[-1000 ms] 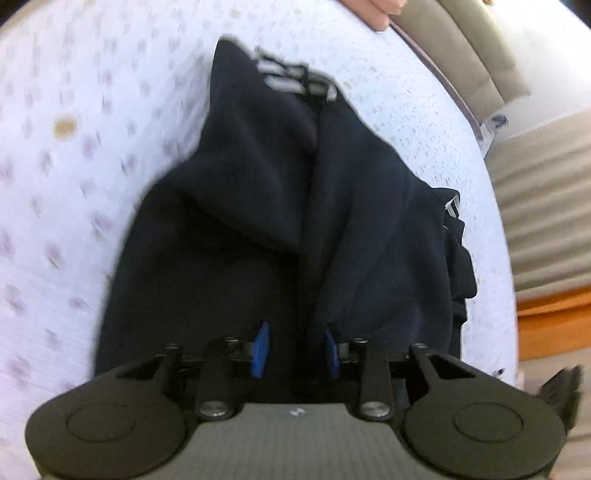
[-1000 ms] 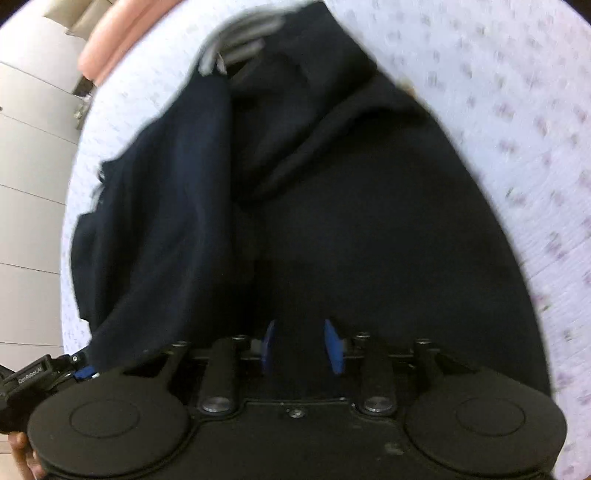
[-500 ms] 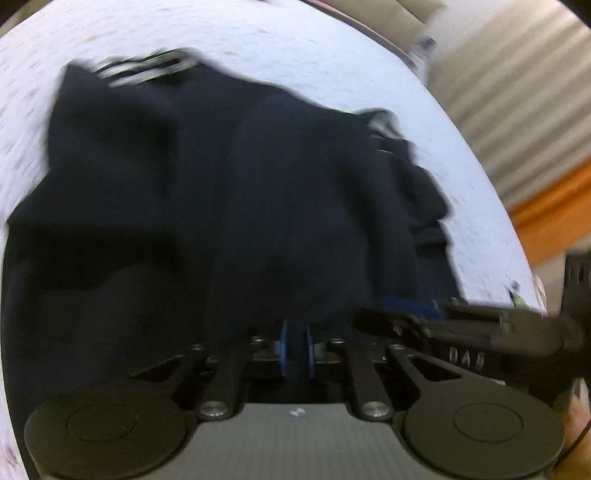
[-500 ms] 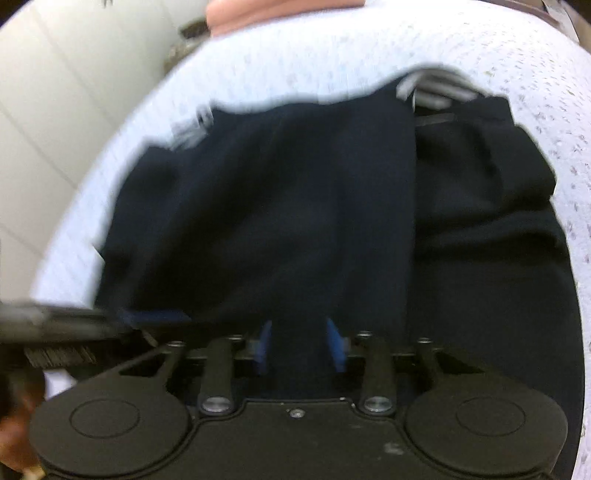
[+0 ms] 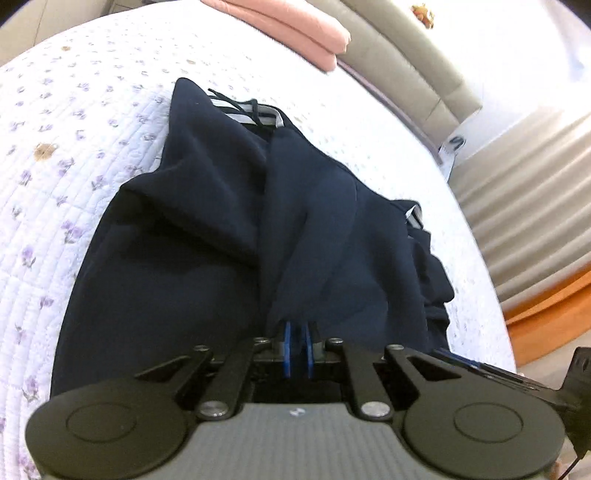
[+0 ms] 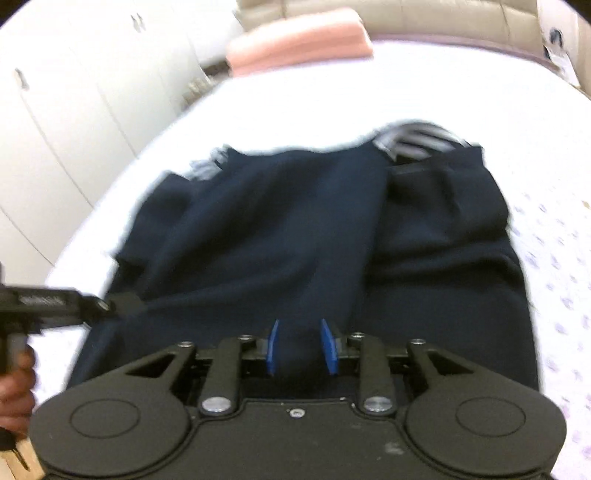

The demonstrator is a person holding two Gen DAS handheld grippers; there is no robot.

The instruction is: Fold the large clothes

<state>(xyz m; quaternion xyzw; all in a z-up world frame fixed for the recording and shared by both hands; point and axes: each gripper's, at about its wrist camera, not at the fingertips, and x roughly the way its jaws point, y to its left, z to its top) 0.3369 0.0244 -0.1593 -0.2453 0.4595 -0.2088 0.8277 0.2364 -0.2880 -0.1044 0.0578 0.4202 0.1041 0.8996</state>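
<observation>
A large dark navy garment (image 5: 229, 229) with grey-striped trim lies partly folded on a white quilted bed (image 5: 55, 110). My left gripper (image 5: 297, 349) is shut, its blue pads pinching a fold of the garment at its near edge. My right gripper (image 6: 302, 345) is open over the garment (image 6: 280, 236), dark cloth lying between its blue pads. The left gripper also shows at the left edge of the right wrist view (image 6: 55, 304), at the garment's side edge.
A folded pink blanket (image 5: 295, 26) lies at the bed's far end by a beige headboard (image 5: 406, 59). White cupboards (image 6: 74, 110) stand to the left of the bed. A curtain and orange wood floor (image 5: 546, 295) lie to the right.
My left gripper has shut on the cloth; a second ago it was open. The right gripper has stayed open. Both views have swung sideways over the garment and back.
</observation>
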